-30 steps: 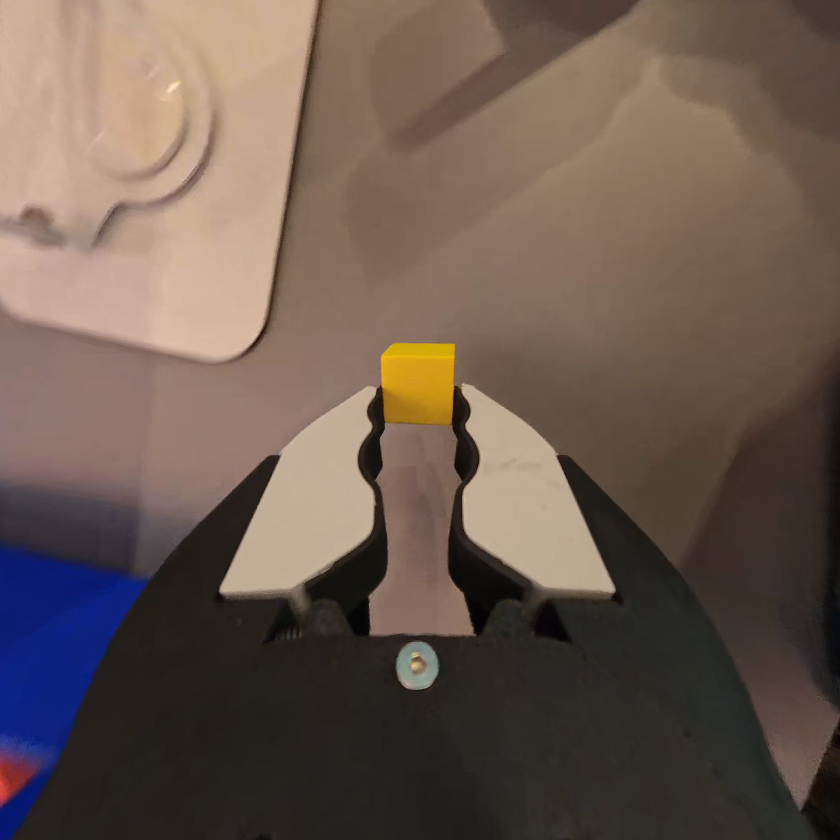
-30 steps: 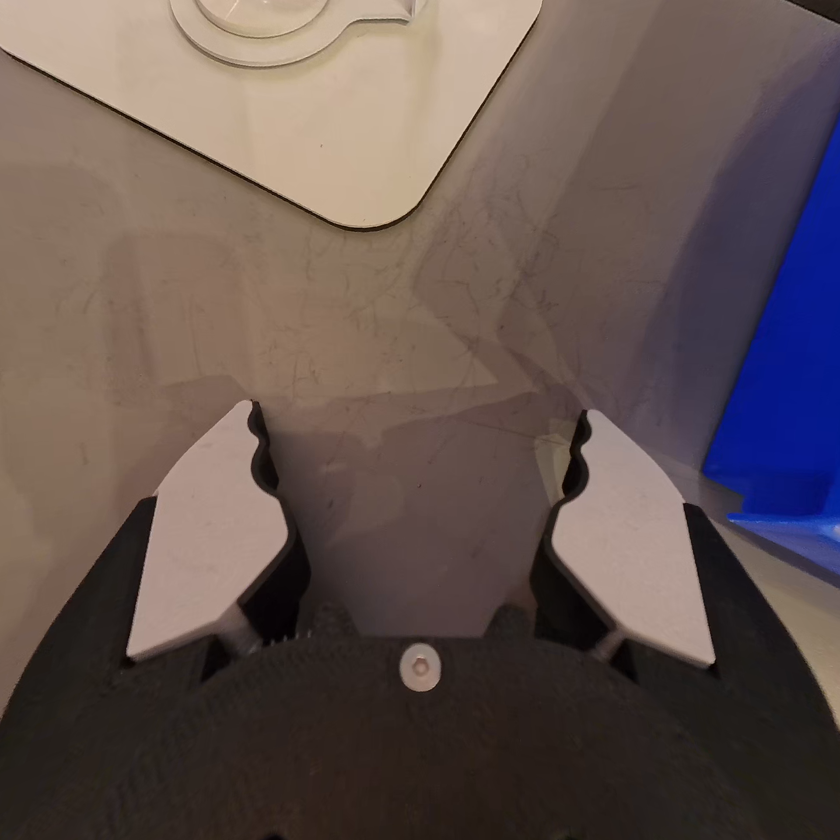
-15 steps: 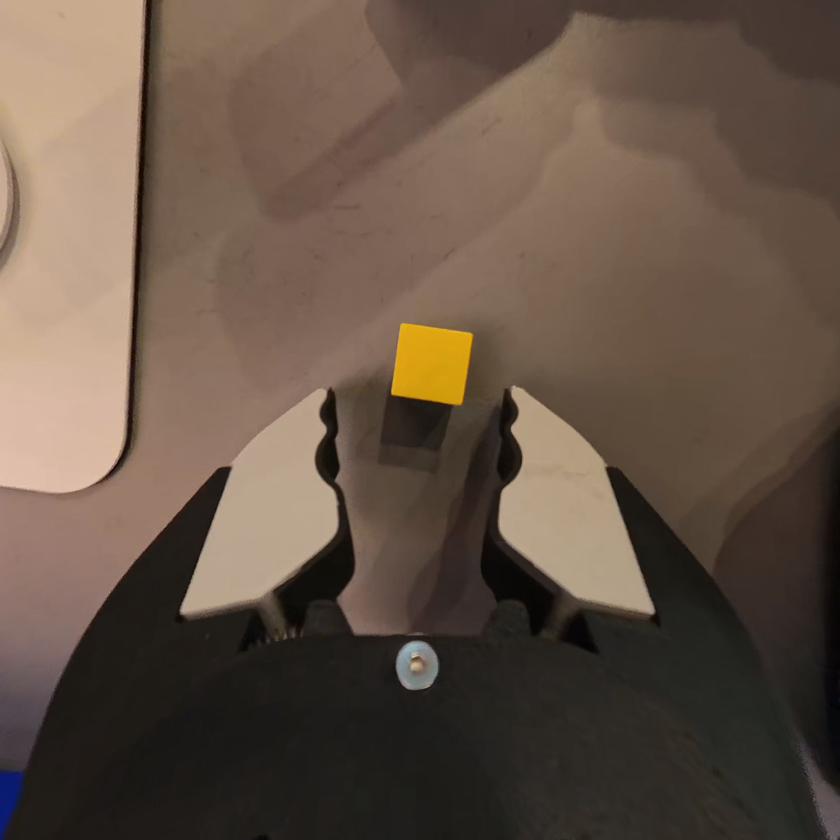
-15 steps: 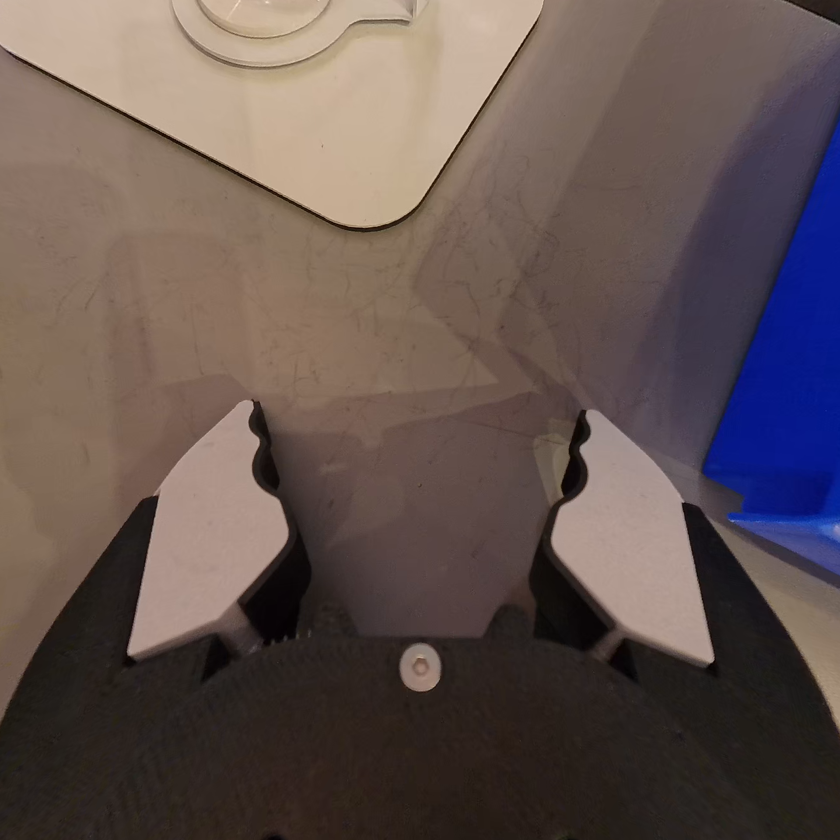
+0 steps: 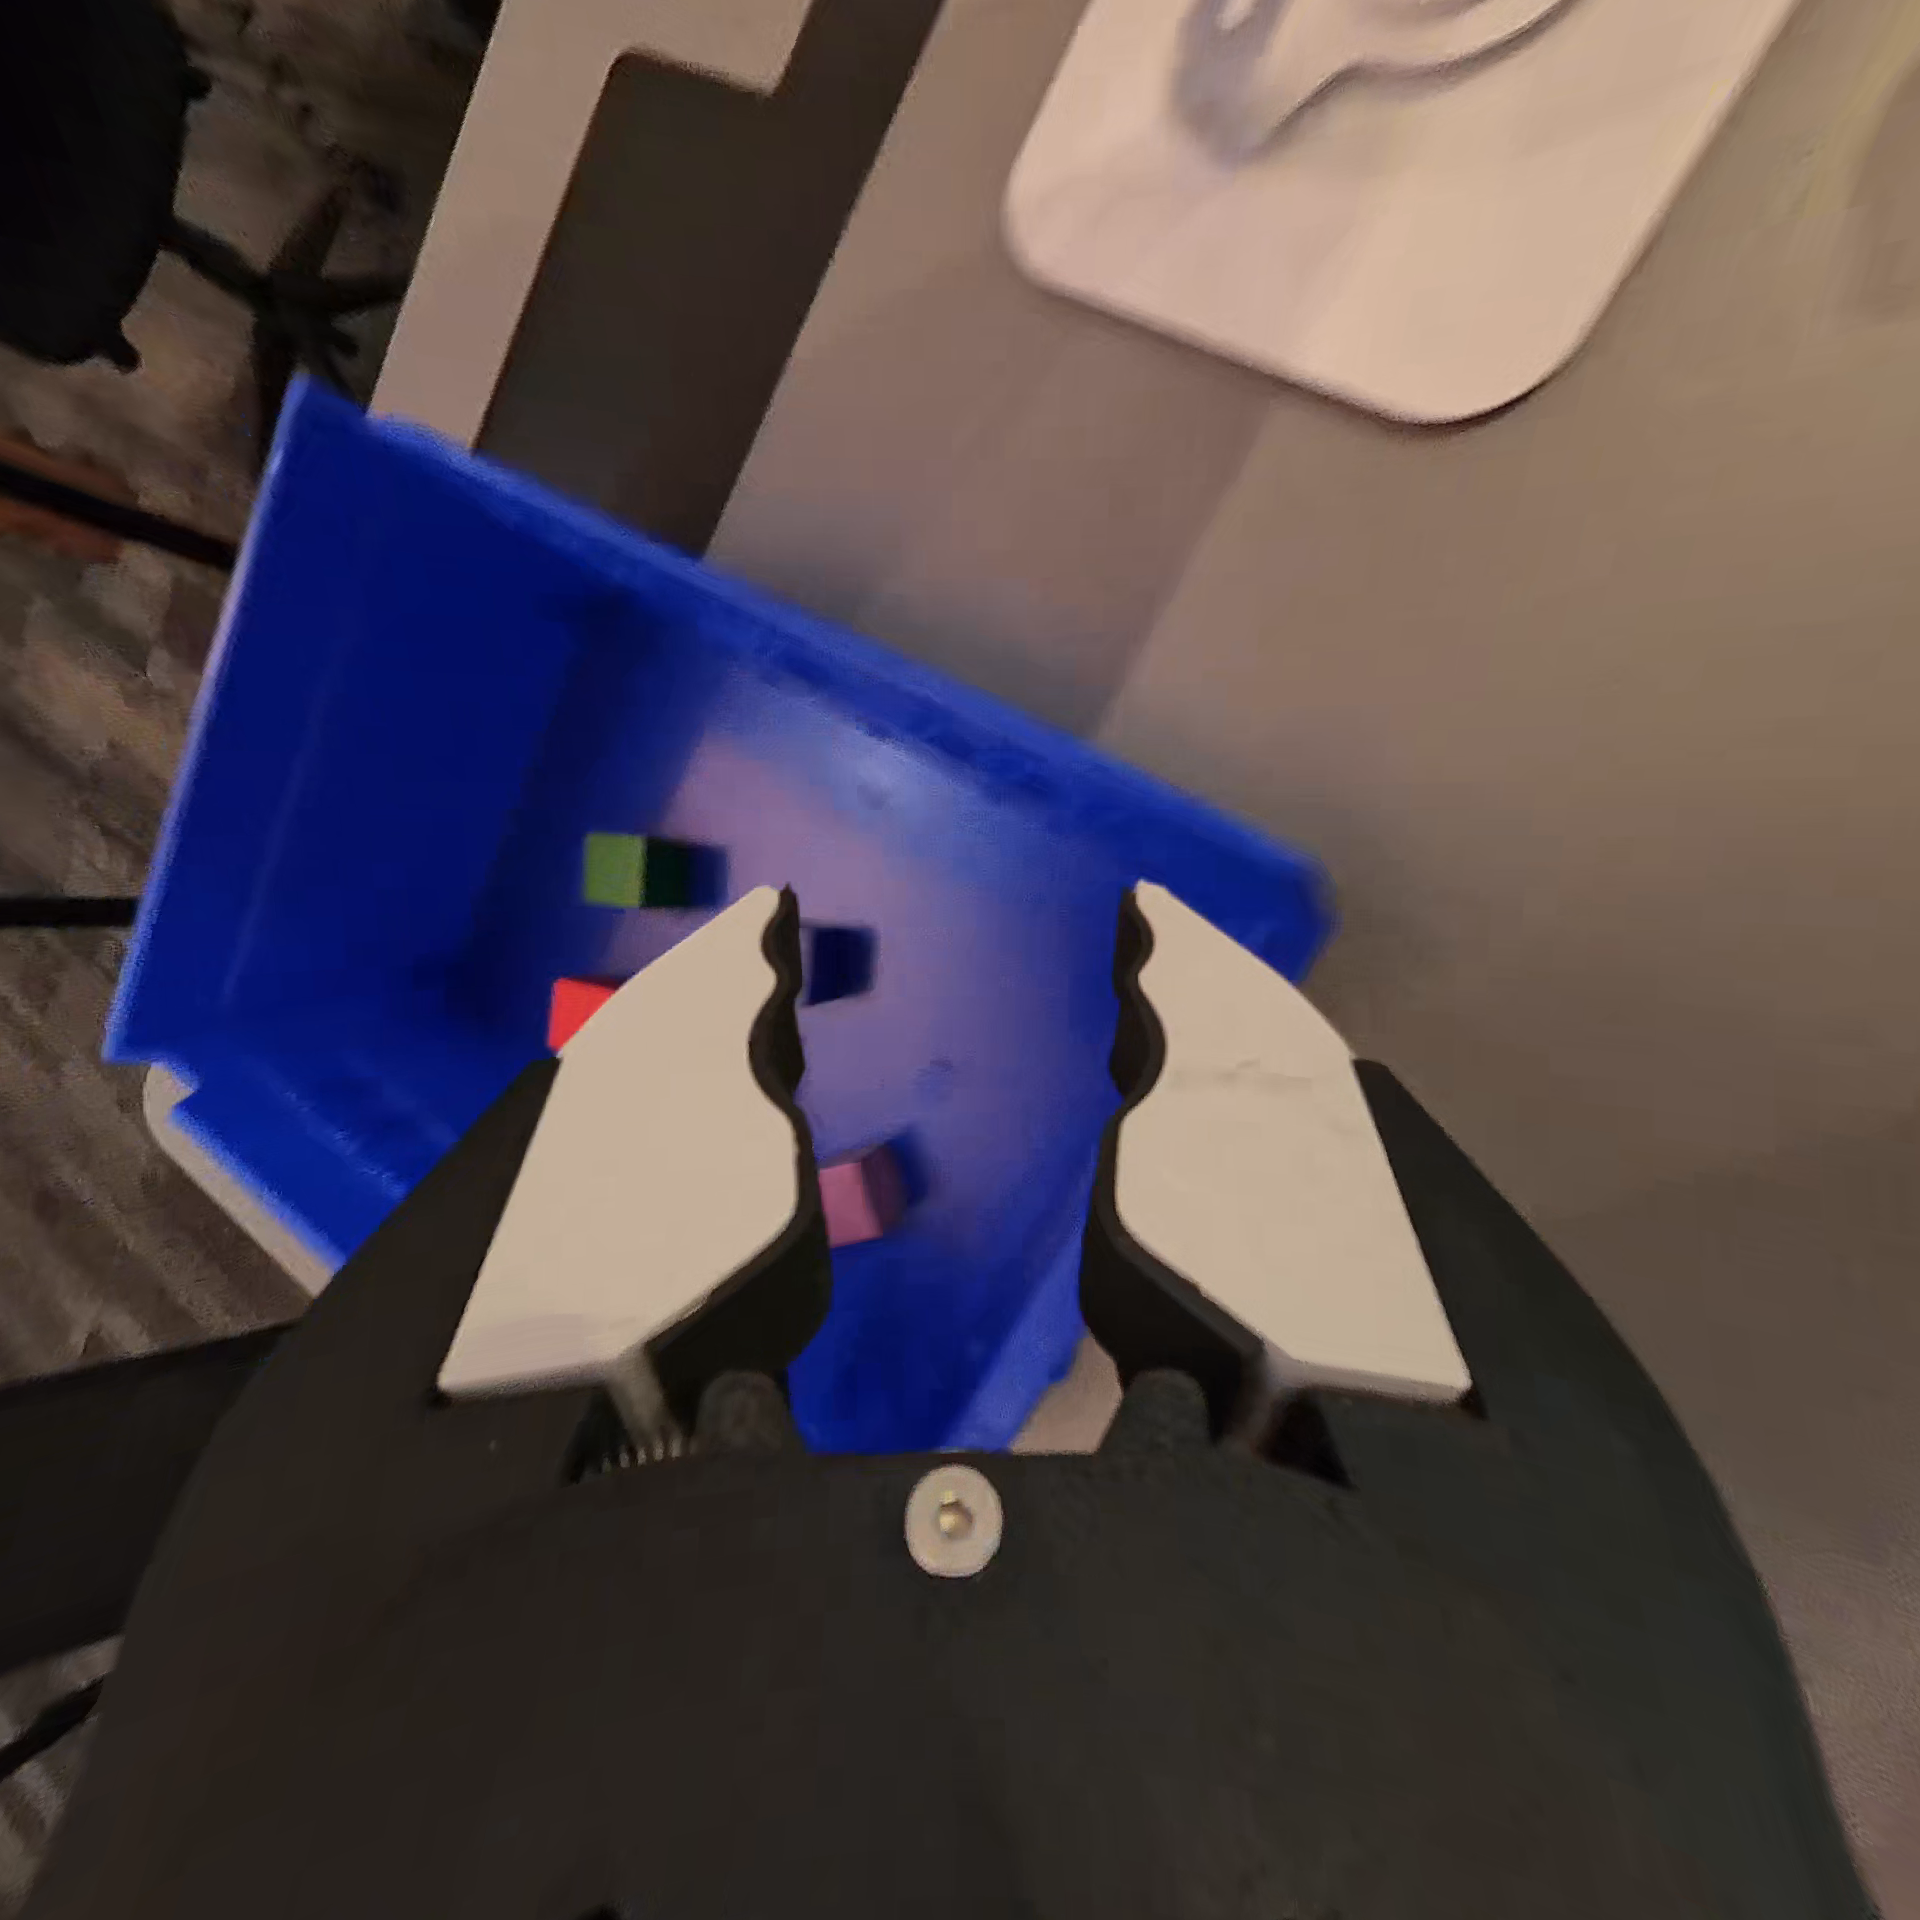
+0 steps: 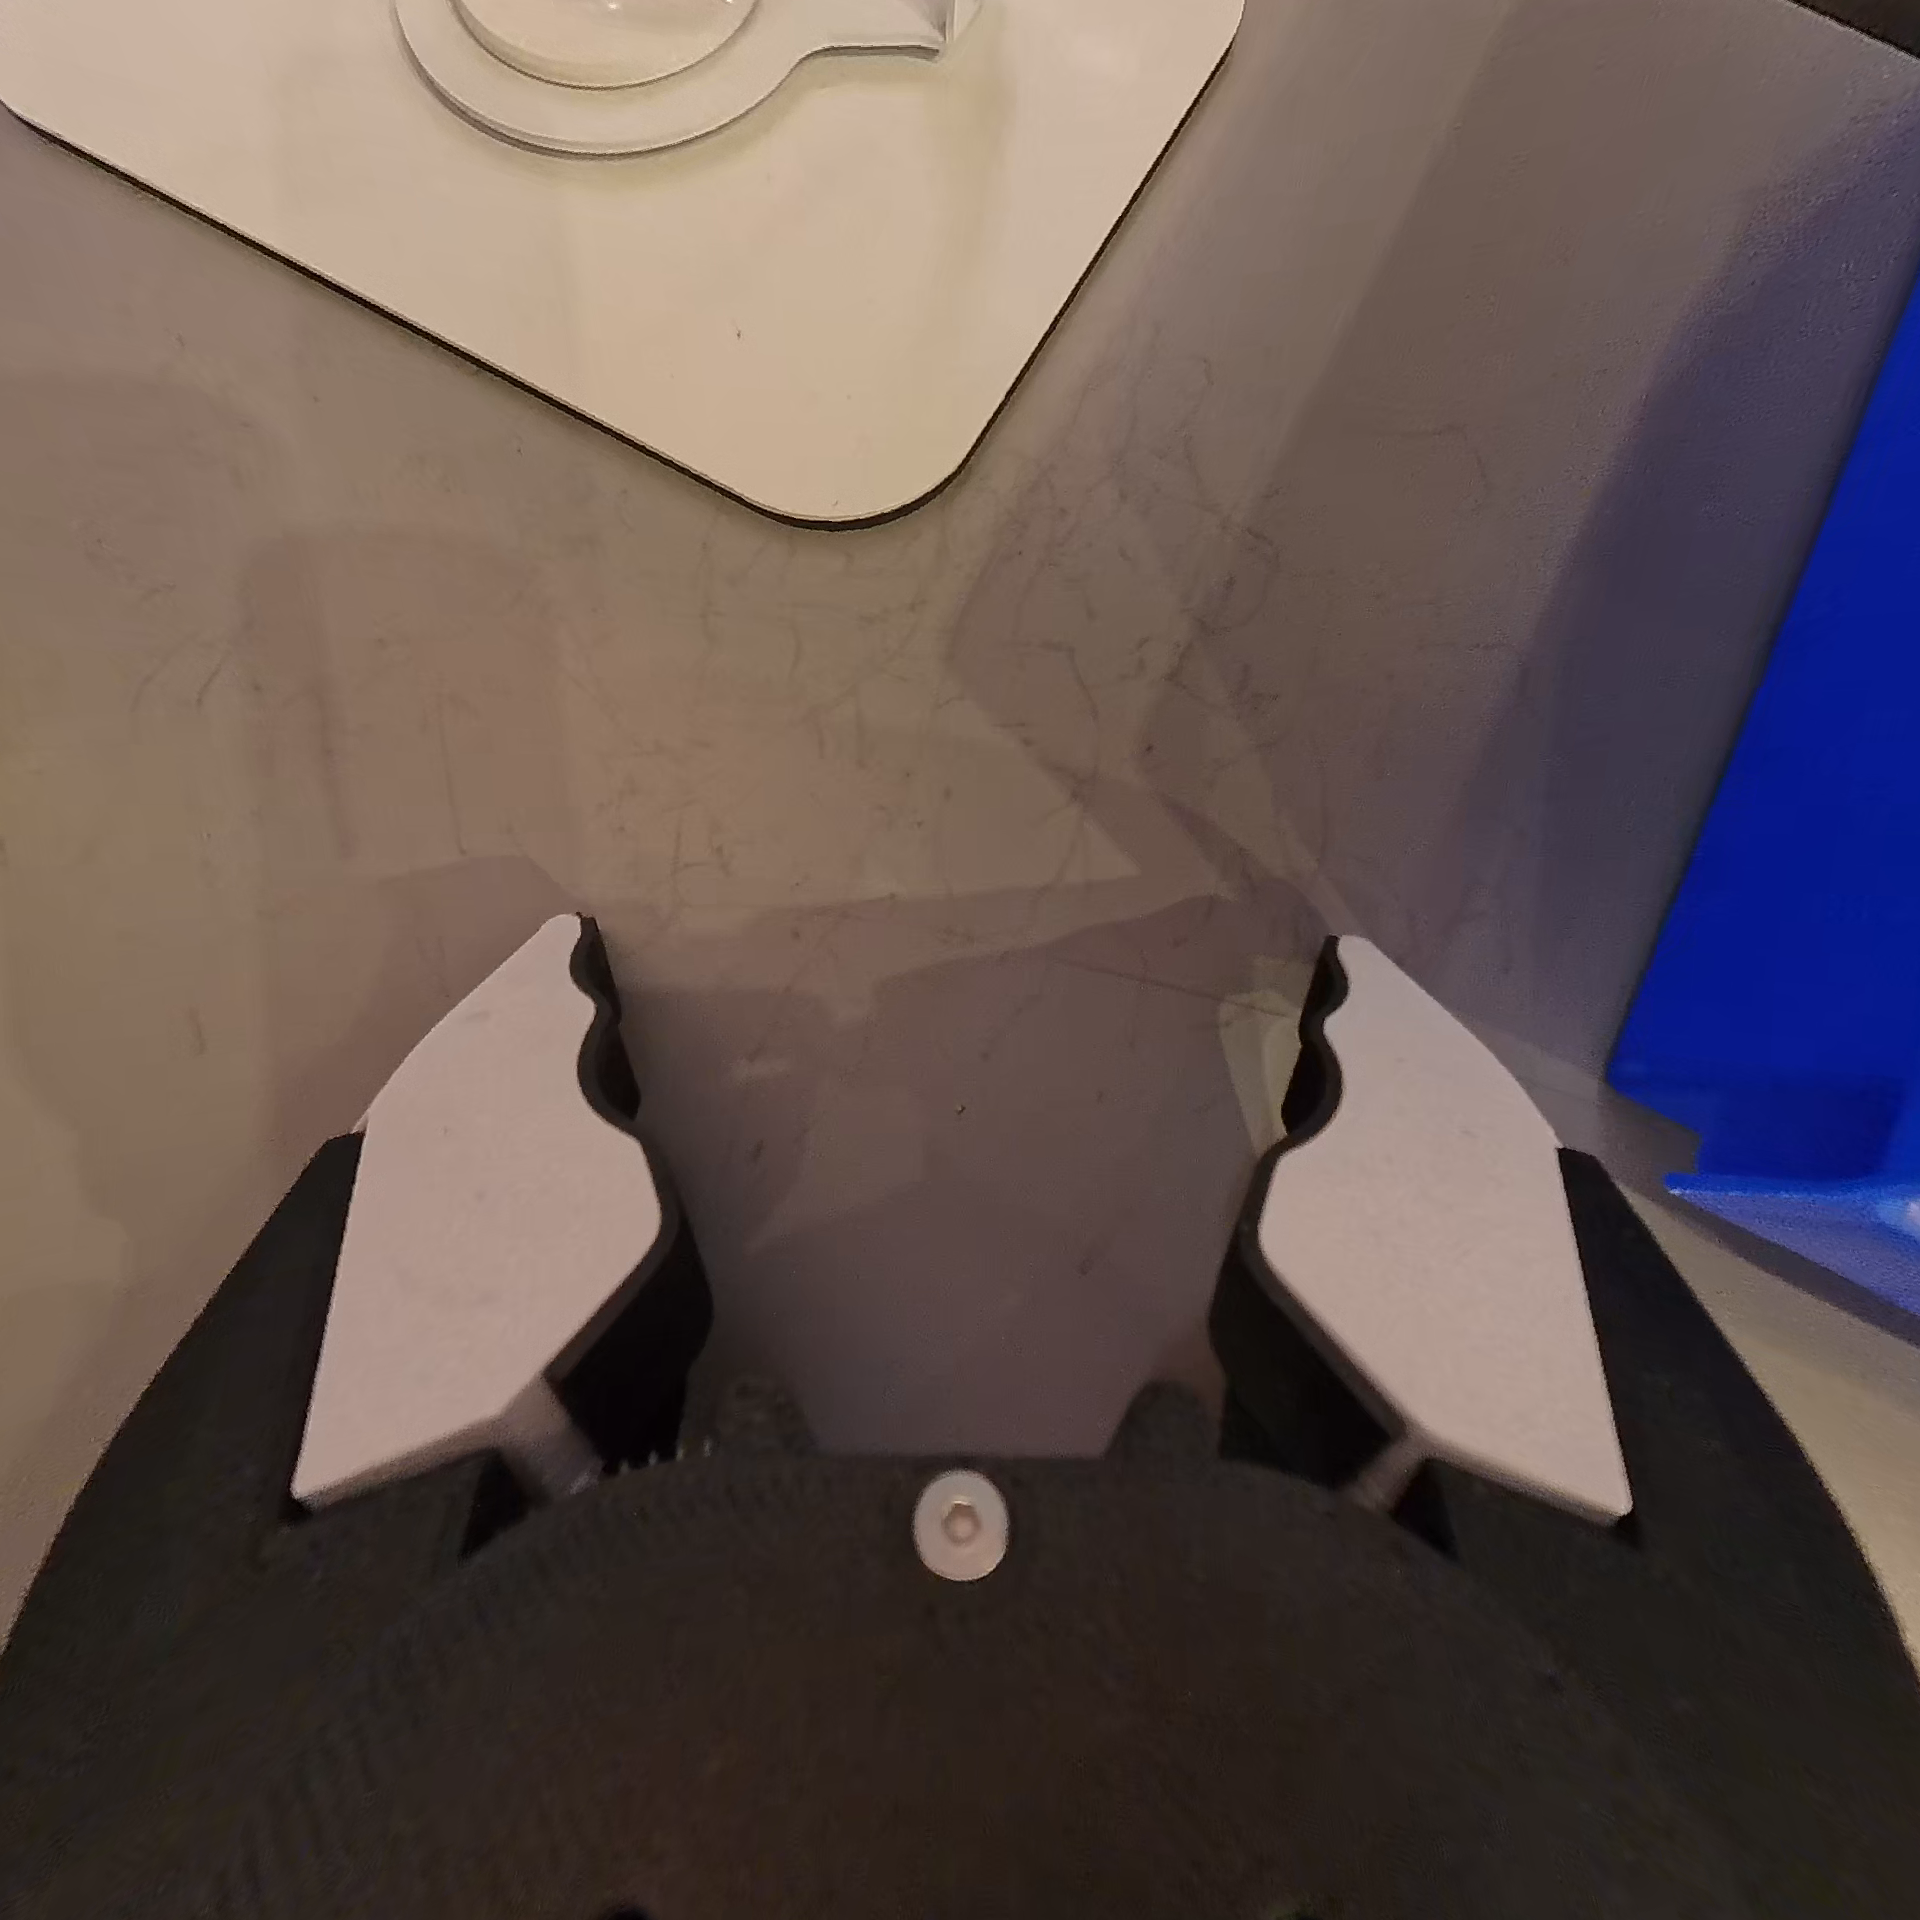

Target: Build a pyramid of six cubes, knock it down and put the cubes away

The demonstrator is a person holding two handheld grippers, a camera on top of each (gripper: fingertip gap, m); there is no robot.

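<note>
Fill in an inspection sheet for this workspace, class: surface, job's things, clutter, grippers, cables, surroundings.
Surface: grey table, finely scratched.
Job's things: blue bin at the table edge holding a green cube, a dark blue cube, a red cube and a purple cube; picture blurred.
Clutter: white mat bearing a clear plastic piece.
Grippers: left gripper open above the bin, holding nothing; right gripper wide open over bare table.
Cables: nothing seen.
Surroundings: patterned floor beyond the table.

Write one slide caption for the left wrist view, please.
Open hand-held gripper above blue bin holding green, red, purple cubes.
</note>
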